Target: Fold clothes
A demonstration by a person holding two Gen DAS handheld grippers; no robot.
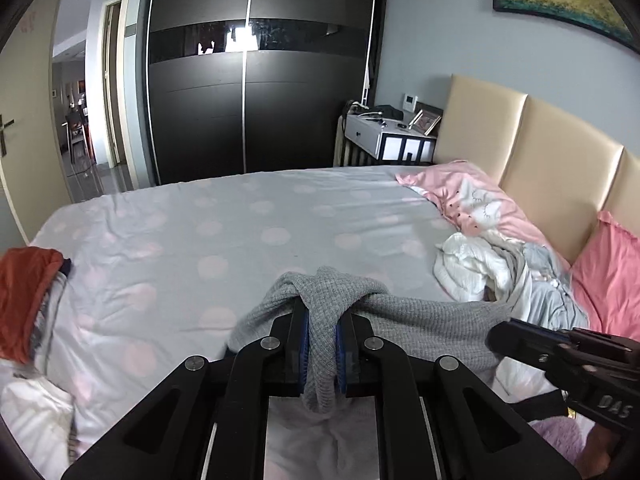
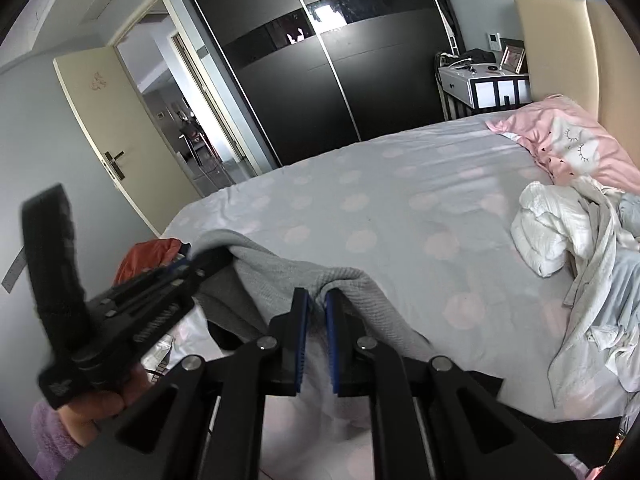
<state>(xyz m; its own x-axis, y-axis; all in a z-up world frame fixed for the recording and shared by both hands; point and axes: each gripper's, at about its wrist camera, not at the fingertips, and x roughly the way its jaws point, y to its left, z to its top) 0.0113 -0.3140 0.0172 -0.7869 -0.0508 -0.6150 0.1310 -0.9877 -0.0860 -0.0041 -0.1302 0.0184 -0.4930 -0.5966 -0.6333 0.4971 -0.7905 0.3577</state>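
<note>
My left tool [image 1: 322, 320] pinches a bunched fold of the grey waffle-knit sweater [image 1: 424, 316]; my right tool [image 2: 316, 300] clamps its other edge, holding it stretched above the polka-dot bed [image 1: 240, 232]. Crumpled white laundry [image 2: 556, 232] lies near pink pillows [image 2: 560, 140].
</note>
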